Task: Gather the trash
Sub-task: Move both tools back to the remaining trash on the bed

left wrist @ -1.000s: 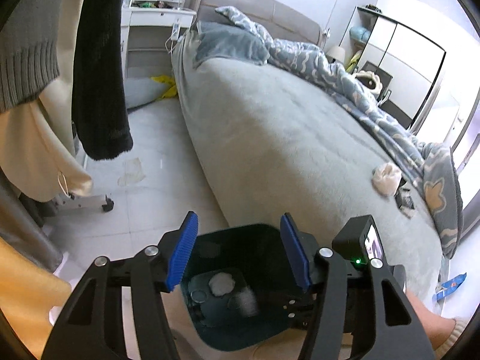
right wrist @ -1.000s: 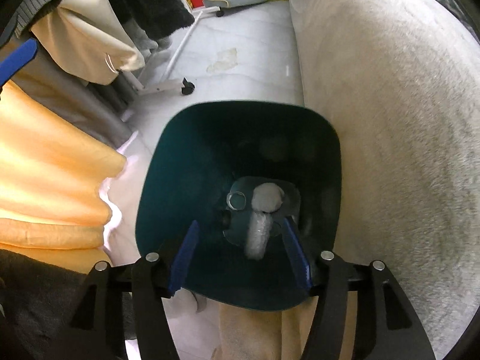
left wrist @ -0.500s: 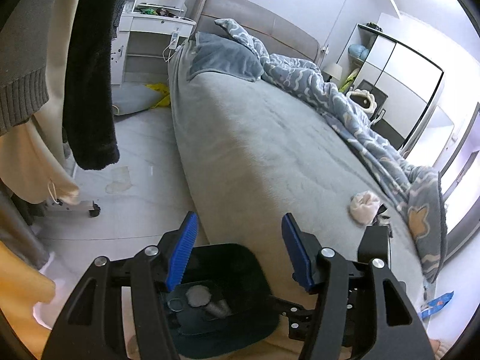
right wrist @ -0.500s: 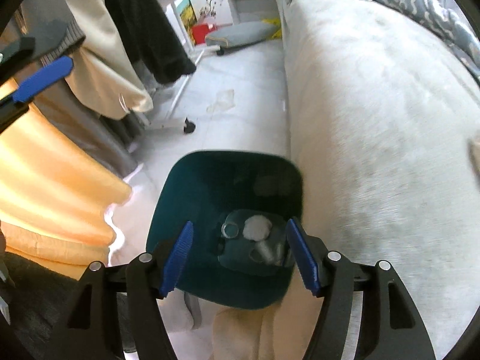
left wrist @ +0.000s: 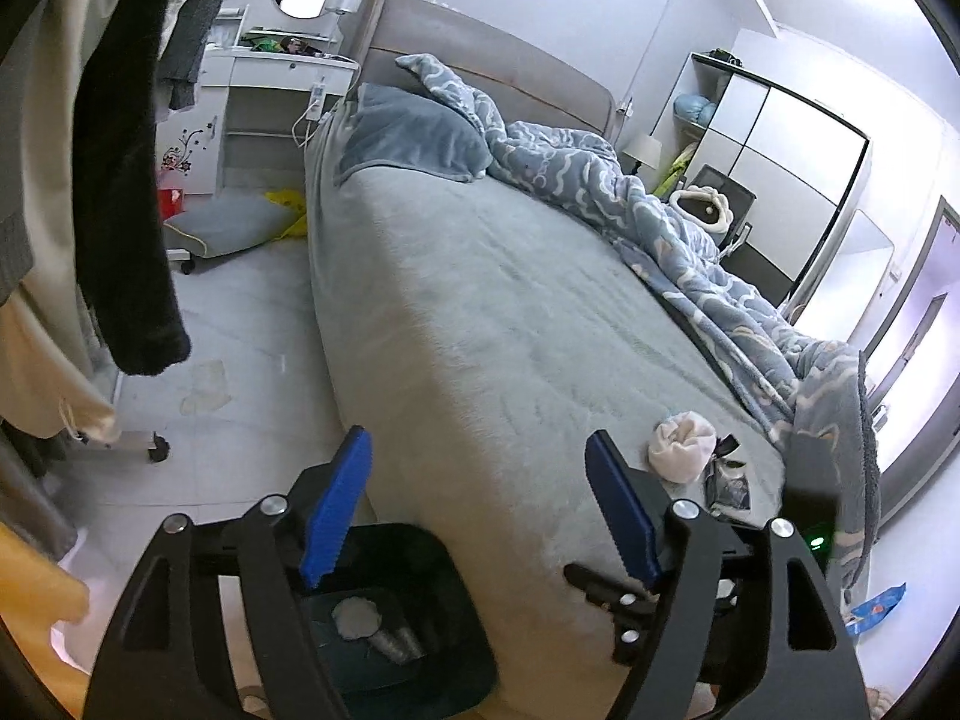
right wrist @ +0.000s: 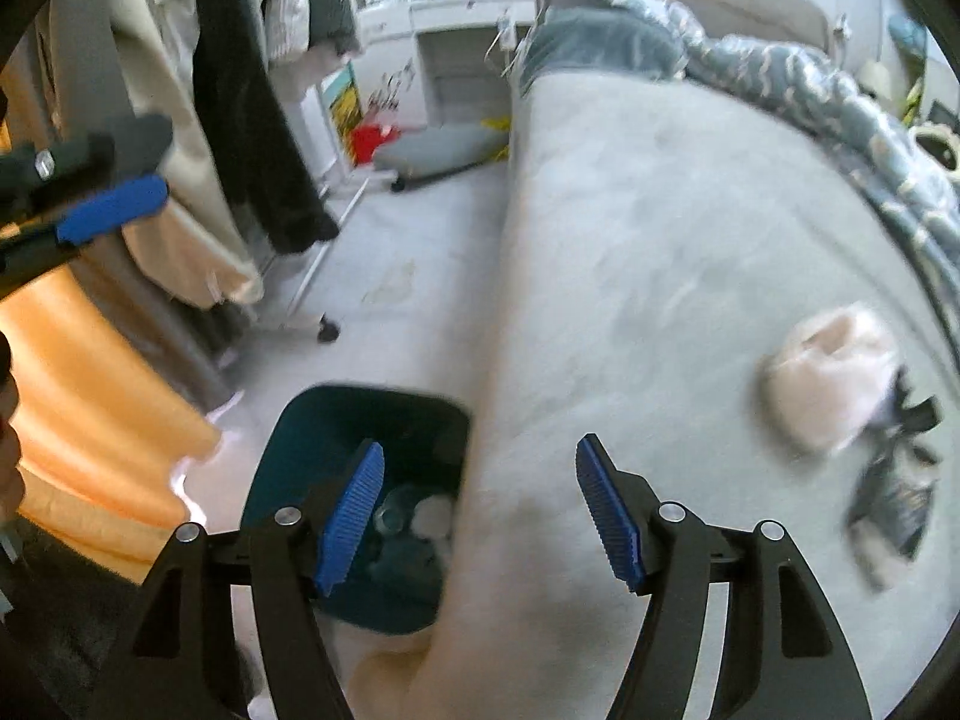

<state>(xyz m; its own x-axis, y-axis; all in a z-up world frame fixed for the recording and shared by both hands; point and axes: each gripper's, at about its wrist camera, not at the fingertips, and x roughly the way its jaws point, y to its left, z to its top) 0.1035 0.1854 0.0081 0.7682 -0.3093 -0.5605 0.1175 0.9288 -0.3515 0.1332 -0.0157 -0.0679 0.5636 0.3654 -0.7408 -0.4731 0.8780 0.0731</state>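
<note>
Opening empty: left tool (left wrist: 474, 504), right tool (right wrist: 477, 510).

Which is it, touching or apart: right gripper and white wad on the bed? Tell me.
Apart. Right wrist view: bare bedcover separates the right gripper, jaws opening and empty, from the white wad.

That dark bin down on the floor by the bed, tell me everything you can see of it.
The bin is a dark teal, plastic-looking tub with a rounded-square mouth and no lid, standing upright on the pale floor close beside the bed's side. Whether it touches the bed is unclear. Inside lie a crumpled white wad, a clear plastic cup on its side and, in the right wrist view, a glassy round piece. Neither gripper touches it.
</note>
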